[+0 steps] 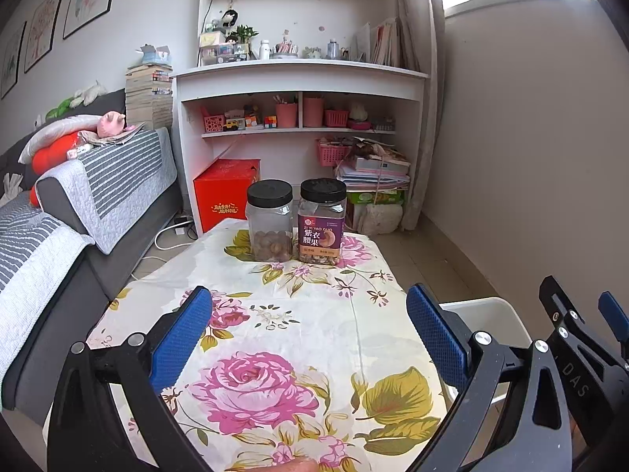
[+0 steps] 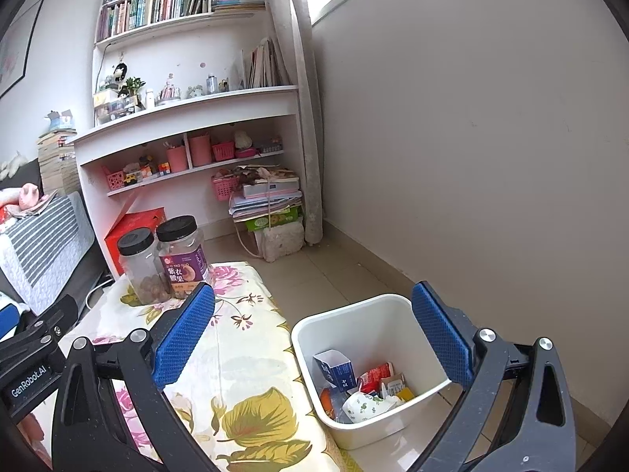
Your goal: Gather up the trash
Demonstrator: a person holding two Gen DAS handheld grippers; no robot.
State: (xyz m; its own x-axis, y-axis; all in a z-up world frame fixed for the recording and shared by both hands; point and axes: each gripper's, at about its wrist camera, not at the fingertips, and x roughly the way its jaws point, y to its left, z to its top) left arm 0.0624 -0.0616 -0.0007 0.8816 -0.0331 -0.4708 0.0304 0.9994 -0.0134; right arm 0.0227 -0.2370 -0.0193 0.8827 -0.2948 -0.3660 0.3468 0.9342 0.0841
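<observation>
A white trash bin (image 2: 334,324) stands on the floor right of the low table. It holds several pieces of trash: a blue carton (image 2: 335,367), a red packet (image 2: 375,377), a crumpled patterned paper (image 2: 363,405). My right gripper (image 2: 314,334) is open and empty, hovering above the bin and the table's right edge. My left gripper (image 1: 310,330) is open and empty above the floral tablecloth (image 1: 275,314). The bin's rim also shows in the left wrist view (image 1: 487,306).
Two black-lidded plastic jars stand at the table's far end: a clear one with nuts (image 1: 270,220) and a purple-labelled one (image 1: 321,222). A grey sofa (image 1: 78,204) runs along the left. A white bookshelf (image 1: 298,74), a red box (image 1: 226,192) and stacked papers (image 1: 373,169) lie beyond.
</observation>
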